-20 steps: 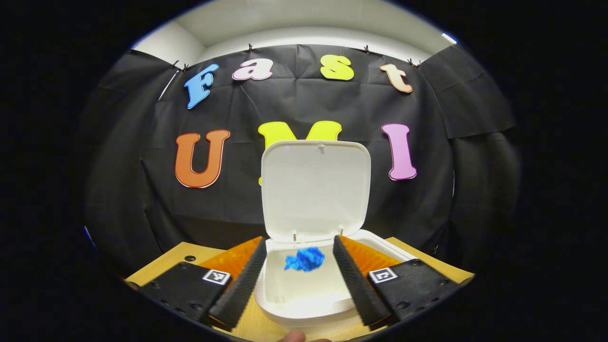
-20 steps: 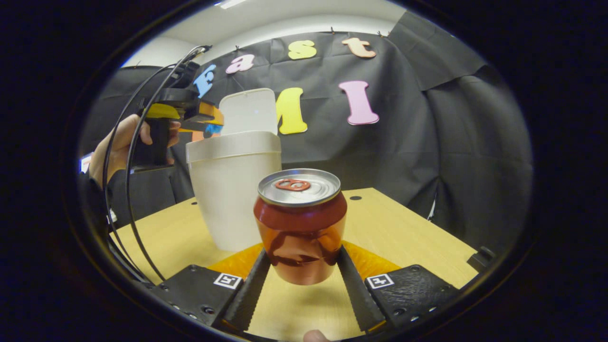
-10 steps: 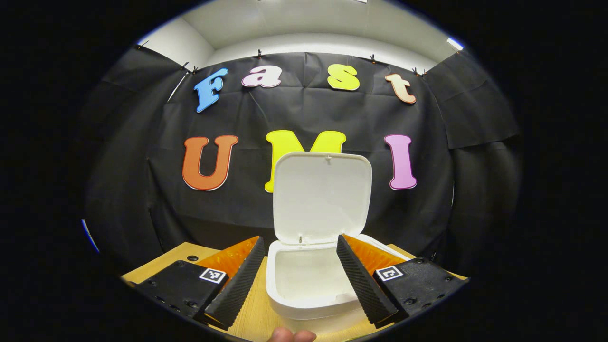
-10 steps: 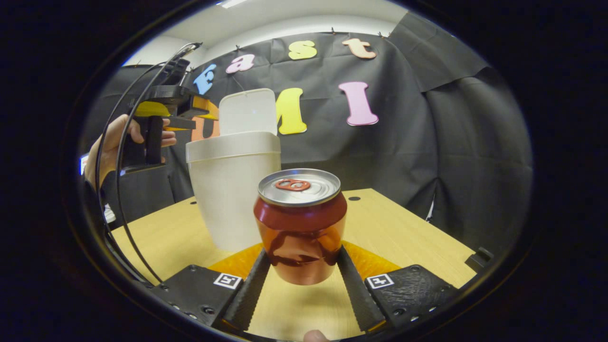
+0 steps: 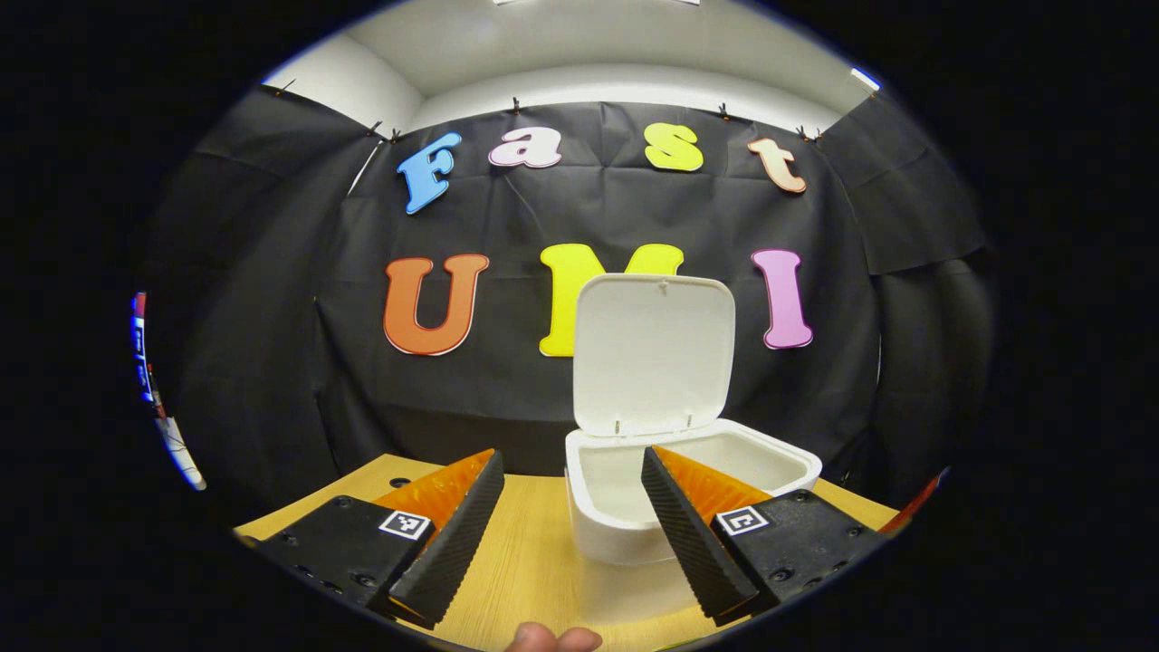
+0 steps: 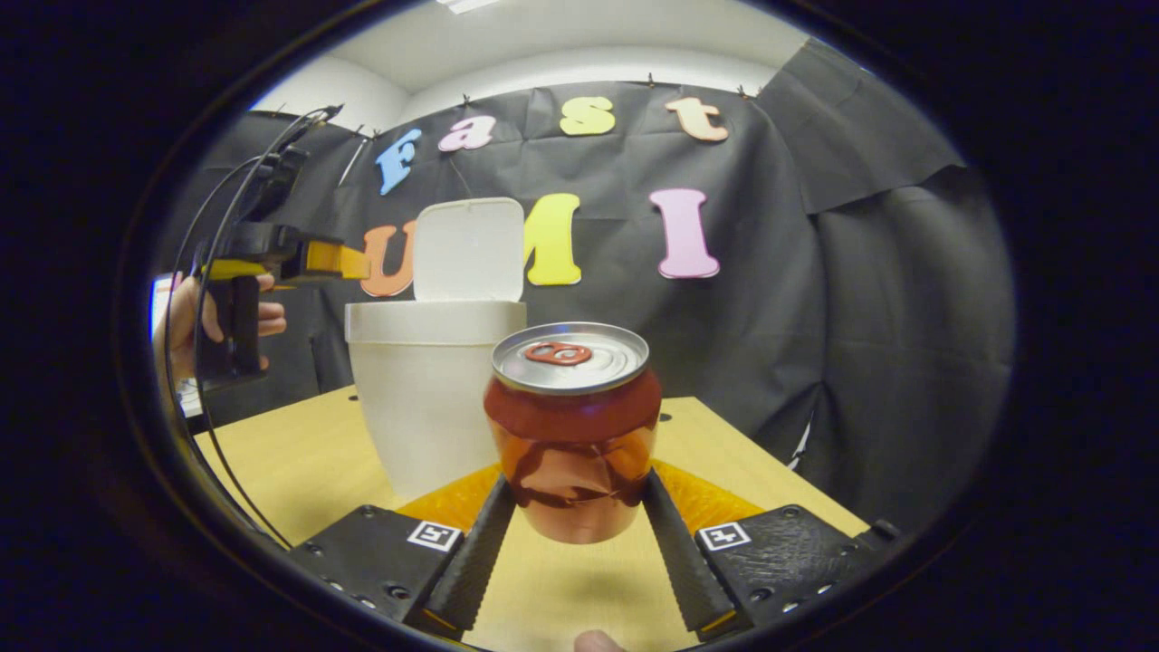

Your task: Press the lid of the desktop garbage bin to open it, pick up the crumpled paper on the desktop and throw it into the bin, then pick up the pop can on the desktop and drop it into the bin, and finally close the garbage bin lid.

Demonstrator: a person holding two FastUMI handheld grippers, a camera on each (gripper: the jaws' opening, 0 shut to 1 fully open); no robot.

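The white bin (image 5: 616,516) stands on the wooden table with its lid (image 5: 652,353) raised upright; its bottom is hidden from me. My left gripper (image 5: 570,543) is open and holds nothing, hovering short of the bin and a little to its left. In the right gripper view, my right gripper (image 6: 575,543) is shut on the red pop can (image 6: 572,426), upright and held just above the tabletop. Behind it stand the bin (image 6: 435,389) and its raised lid (image 6: 469,249), and the left gripper (image 6: 358,263) hangs to the bin's left at rim height.
The wooden table (image 6: 299,453) has small dark holes near its far edge, and black cloth walls close it in behind and to the right. A hand (image 6: 186,326) holds the left gripper, with black cables looping down from it.
The blue crumpled paper fell from between my left fingers into the bin and is out of sight. My left gripper drew back and leftward from the bin. The can rose slightly.
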